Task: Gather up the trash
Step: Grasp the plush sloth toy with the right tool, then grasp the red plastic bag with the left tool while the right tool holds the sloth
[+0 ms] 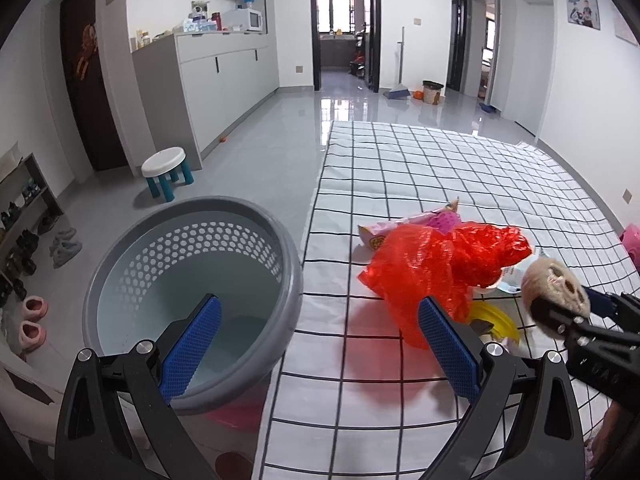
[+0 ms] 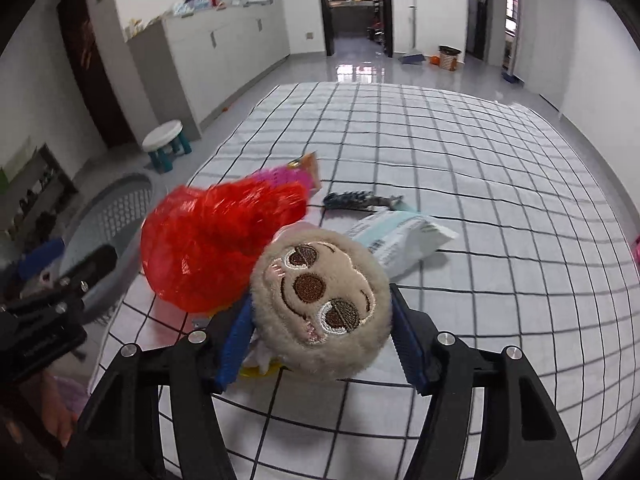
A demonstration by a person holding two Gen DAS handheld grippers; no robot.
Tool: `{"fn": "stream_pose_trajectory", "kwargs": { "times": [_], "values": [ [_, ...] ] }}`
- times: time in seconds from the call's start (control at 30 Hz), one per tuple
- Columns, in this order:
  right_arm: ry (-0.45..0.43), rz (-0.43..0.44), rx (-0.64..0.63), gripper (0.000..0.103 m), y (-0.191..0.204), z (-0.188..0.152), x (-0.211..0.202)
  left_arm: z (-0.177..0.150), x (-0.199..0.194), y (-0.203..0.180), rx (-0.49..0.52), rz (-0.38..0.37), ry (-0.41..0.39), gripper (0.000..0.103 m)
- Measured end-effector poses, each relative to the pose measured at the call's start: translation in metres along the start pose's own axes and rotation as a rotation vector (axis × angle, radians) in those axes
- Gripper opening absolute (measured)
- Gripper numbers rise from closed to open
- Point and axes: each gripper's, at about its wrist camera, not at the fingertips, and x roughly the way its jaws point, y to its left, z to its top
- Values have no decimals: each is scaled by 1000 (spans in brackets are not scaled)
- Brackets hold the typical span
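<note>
while lifting, best to keep the squeeze soft and swing left to the perforated grey plastic basket (image 1: 192, 280), off the checked cloth (image 1: 440, 168). left gripper (image 1: 320, 344) wide open, empty, by the basket. crinkly red bag (image 1: 436, 268) right of that. right gripper (image 2: 320, 332) pinching the round fuzzy plush head (image 2: 320, 304).

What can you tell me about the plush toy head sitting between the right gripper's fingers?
The plush toy head is round, beige and fuzzy, with a paler face patch, two embroidered brown-and-white eyes, a brown nose and a stitched smile. It sits between the blue pads of the right gripper, face toward the camera and turned sideways. The pads flank both its sides; whether they press cannot be told. It lies over the checked cloth, right beside the red plastic bag. No body is visible.
</note>
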Motion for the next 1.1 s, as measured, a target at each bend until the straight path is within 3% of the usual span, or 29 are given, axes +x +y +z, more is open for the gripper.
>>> {"fn": "stream_pose_trajectory", "kwargs": {
  "times": [0.37, 0.97, 1.03, 1.1],
  "values": [
    [-31, -4, 43, 61, -20, -5, -17, -1, 1, -27, 57, -46, -11, 97],
    [-52, 96, 88, 61, -30, -3, -34, 5, 49, -60, 79, -38, 82, 96],
    [-55, 98, 85, 61, -30, -3, -34, 6, 51, -60, 77, -47, 85, 94],
    [-56, 95, 85, 61, -29, -3, -34, 7, 52, -59, 73, -72, 93, 75]
  ]
}}
